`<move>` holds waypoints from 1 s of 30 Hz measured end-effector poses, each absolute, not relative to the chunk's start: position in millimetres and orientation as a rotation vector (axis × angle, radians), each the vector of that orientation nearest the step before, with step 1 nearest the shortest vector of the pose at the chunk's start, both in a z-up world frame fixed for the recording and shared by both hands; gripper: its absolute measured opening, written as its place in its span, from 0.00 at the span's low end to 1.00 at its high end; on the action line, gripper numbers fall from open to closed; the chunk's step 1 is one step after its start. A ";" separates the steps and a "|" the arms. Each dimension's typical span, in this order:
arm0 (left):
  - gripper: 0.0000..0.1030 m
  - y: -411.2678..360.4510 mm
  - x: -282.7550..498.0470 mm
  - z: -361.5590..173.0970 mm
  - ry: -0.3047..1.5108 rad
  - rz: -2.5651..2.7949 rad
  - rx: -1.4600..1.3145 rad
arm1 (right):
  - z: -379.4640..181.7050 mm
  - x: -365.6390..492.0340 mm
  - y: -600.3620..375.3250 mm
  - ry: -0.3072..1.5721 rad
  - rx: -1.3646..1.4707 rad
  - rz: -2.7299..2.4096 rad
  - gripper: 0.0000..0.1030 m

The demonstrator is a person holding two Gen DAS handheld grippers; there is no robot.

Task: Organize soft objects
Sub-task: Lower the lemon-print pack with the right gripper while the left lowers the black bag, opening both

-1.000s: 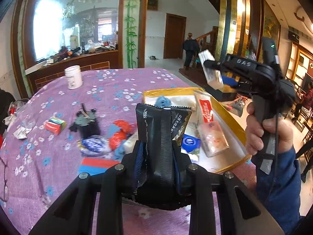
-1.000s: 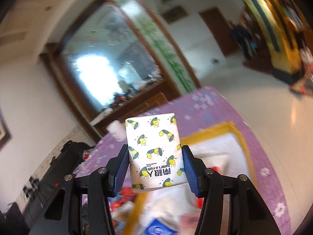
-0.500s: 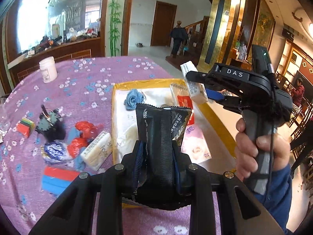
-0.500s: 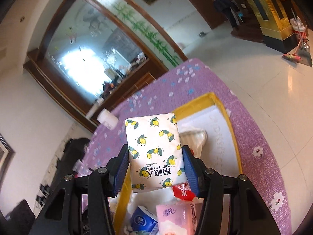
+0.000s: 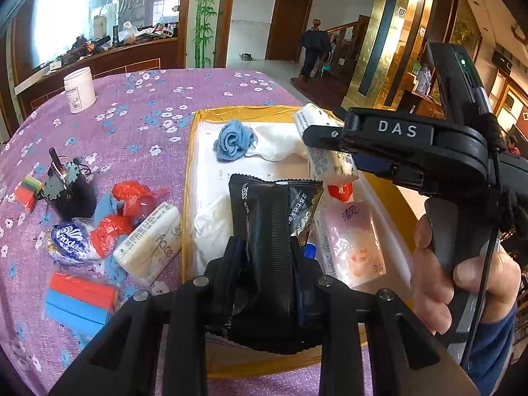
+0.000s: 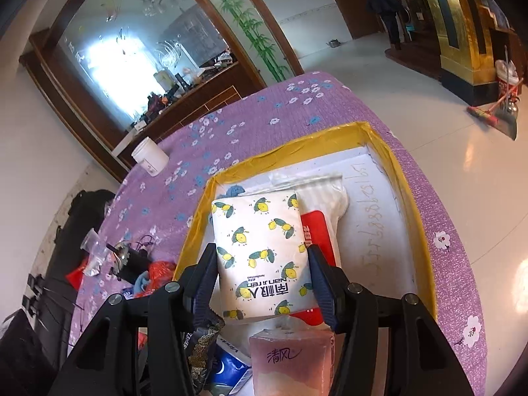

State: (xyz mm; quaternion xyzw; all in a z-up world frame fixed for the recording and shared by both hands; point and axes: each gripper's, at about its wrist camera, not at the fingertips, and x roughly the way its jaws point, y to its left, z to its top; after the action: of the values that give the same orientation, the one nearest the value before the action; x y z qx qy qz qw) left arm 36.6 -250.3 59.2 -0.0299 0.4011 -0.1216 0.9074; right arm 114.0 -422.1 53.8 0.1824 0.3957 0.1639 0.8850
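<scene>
Both grippers carry one soft pack each over the yellow-rimmed tray [image 6: 379, 135], judged ready for dropping in. The left gripper [image 5: 269, 257] pinches a black pouch [image 5: 274, 217] upright between its fingers; the right gripper [image 6: 264, 274] clamps a lemon-print tissue pack [image 6: 260, 250]. Under and ahead of the tools lie one blue cloth [image 5: 234, 140], one pink tissue pack [image 5: 354, 241] and one red-labelled pack [image 6: 316, 231]. Left of the tray, one white tissue pack [image 5: 150, 242] waits.

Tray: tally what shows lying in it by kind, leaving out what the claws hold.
Blue cloth: 1
White wads: 2
Packs: 3, namely red-label pack, pink pack, blue pack
Total: 6
</scene>
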 end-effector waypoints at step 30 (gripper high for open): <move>0.51 -213.2 5.9 96.1 0.763 -0.270 -0.154 | 86.4 82.6 -434.8 0.593 0.458 0.460 0.74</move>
State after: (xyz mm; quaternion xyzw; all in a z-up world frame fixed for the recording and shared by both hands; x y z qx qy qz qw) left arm 5.9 -213.2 96.1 -0.0749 0.3708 -0.1310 0.9164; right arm 82.6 -434.8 86.4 0.2219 0.2872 0.2224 0.9049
